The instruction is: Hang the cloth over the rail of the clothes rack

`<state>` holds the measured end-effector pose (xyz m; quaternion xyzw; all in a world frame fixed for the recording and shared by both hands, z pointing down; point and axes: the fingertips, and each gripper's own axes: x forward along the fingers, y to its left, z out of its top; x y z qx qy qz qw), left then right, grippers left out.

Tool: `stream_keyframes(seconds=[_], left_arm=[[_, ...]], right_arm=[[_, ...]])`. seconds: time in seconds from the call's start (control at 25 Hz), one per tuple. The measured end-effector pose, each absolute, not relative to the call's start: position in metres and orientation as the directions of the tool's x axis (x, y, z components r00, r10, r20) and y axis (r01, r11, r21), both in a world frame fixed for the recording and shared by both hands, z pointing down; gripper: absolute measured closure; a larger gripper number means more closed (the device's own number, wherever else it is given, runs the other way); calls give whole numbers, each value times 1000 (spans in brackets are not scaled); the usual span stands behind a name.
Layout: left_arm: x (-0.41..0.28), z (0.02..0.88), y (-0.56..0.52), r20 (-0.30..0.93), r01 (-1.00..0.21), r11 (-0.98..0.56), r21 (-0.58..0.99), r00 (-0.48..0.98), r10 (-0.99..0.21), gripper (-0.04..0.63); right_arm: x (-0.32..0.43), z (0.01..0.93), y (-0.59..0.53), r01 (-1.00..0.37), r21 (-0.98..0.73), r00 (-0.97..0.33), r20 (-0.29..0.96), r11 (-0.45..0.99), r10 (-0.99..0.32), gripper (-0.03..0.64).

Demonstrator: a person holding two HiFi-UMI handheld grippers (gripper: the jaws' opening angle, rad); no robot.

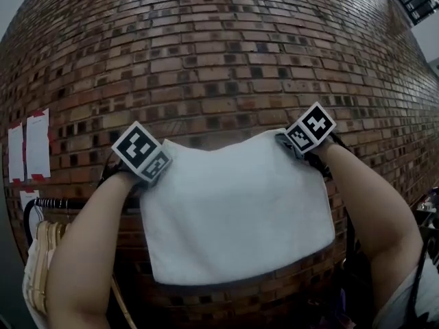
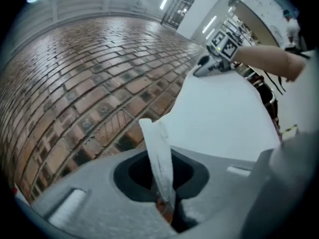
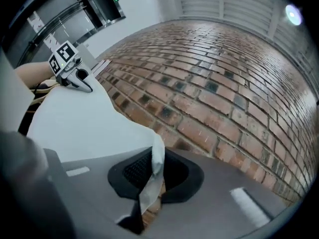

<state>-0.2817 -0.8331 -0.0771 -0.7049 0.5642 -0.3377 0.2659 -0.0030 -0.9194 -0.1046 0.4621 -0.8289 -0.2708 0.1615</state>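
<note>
- Head view shows a white rectangular cloth [image 1: 236,211] held up flat in front of a red-brown brick wall [image 1: 219,46], its top edge stretched between the two hand-held grippers.
- The left gripper [image 1: 164,155] pinches the cloth's upper left corner. In the left gripper view its jaws are clamped together on a bunched fold of the cloth [image 2: 158,153].
- The right gripper [image 1: 282,140] grips the upper right corner. In the right gripper view its jaws are likewise closed on a twisted strip of the cloth [image 3: 149,183].
- The rest of the cloth hangs free below the grippers, not draped over anything.
- A thin black rail of the clothes rack [image 1: 62,203] lies low at the left, partly hidden behind the left forearm.
- Pale wooden hangers [image 1: 42,252] hang under the rail.
- White paper sheets [image 1: 38,142] are stuck on the wall at far left.
</note>
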Motion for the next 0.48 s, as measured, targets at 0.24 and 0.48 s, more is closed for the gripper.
stream_keyframes(seconds=[0.24, 0.48], left_arm=[[-277, -57, -847, 299, -528, -307, -792, 104, -949, 572], [-274, -46, -853, 415, -481, -410, -775, 101, -904, 572]], right_arm=[[-7, -86, -930, -621, 643, -481, 138, 448, -866, 588], [-10, -70, -936, -555, 682, -440, 243, 475, -864, 588]])
